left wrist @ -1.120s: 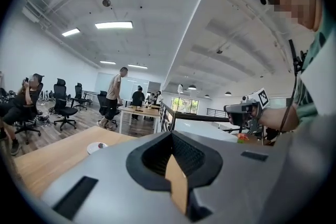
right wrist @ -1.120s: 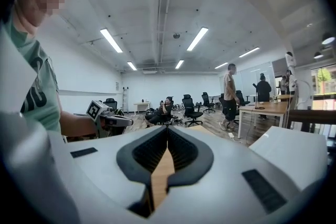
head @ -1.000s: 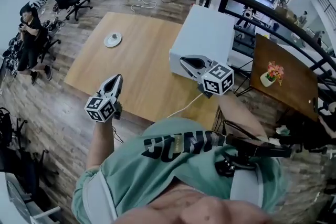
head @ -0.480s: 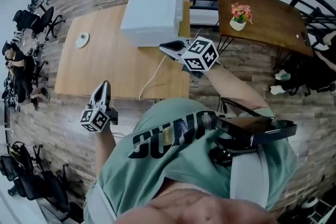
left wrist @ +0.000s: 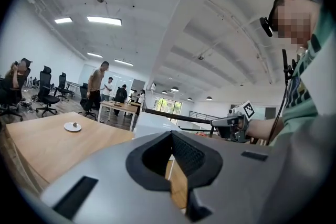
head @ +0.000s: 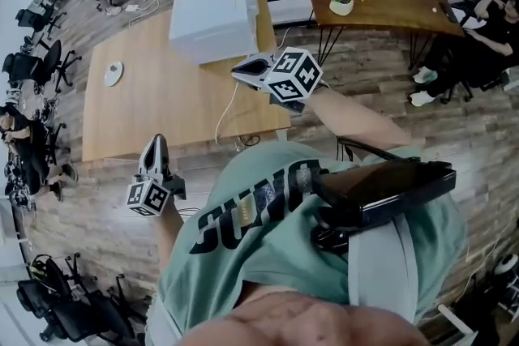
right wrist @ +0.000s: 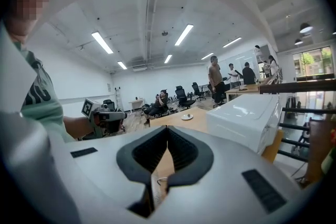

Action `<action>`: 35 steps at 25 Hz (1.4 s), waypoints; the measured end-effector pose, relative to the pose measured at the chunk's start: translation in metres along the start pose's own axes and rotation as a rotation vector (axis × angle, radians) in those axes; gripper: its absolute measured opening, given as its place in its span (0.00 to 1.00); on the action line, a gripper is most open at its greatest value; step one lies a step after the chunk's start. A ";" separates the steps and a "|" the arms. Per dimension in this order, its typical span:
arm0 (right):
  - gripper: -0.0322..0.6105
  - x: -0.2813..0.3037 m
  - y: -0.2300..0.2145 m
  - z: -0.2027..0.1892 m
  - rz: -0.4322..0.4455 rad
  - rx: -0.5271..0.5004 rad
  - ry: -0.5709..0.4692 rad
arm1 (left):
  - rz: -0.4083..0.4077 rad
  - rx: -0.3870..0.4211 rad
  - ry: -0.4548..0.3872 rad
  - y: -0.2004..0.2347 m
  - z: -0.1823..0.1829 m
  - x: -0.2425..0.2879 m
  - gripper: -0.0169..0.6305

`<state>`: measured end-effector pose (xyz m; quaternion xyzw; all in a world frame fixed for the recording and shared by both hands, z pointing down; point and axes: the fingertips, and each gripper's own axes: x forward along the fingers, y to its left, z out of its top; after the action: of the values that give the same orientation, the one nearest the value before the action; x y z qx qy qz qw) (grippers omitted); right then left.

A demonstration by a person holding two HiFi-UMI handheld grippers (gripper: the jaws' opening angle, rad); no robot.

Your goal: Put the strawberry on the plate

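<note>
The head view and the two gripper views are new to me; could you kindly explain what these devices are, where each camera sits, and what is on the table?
There is no robot here: a person holds a two-jaw gripper in each hand. The head view looks down from the person's head at the left gripper and the right gripper; the marker cubes are part of them. Each gripper view comes from a camera on that gripper, looking along its own jaws. Both pairs of jaws are together, and nothing is held. On the table lie a plate carrying something too small to name, a white box and a cable.
</note>
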<state>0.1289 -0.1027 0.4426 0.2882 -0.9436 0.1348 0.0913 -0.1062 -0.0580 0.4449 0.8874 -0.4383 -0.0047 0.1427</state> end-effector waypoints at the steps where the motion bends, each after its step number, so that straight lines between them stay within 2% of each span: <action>1: 0.06 0.007 0.010 -0.001 -0.002 0.003 0.000 | -0.009 -0.007 0.005 0.004 -0.005 -0.010 0.03; 3: 0.06 0.019 0.033 -0.009 -0.007 0.024 0.003 | -0.032 -0.013 0.028 0.008 -0.017 -0.033 0.03; 7: 0.06 0.034 0.075 -0.029 -0.002 0.051 0.024 | -0.060 0.041 0.058 0.009 -0.034 -0.081 0.03; 13: 0.06 0.069 0.115 -0.022 0.052 0.037 0.045 | -0.010 -0.028 0.049 0.031 -0.046 -0.131 0.03; 18: 0.06 0.084 0.139 -0.012 0.123 0.003 0.034 | 0.045 -0.019 0.037 0.039 -0.041 -0.160 0.03; 21: 0.06 0.069 0.129 -0.009 0.155 0.005 0.011 | 0.082 0.001 0.025 0.021 -0.033 -0.158 0.03; 26: 0.06 0.019 0.092 -0.009 0.225 -0.004 -0.018 | 0.146 0.026 0.000 -0.035 -0.033 -0.129 0.03; 31: 0.06 -0.053 0.034 -0.021 0.270 0.012 -0.019 | 0.154 -0.040 -0.003 -0.115 -0.052 -0.063 0.03; 35: 0.06 -0.108 -0.007 -0.051 0.302 0.054 0.022 | 0.130 -0.082 0.028 -0.186 -0.067 -0.012 0.03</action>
<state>0.2256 -0.0371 0.4651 0.1438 -0.9712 0.1755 0.0727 0.0401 0.0747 0.4596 0.8506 -0.4922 -0.0012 0.1851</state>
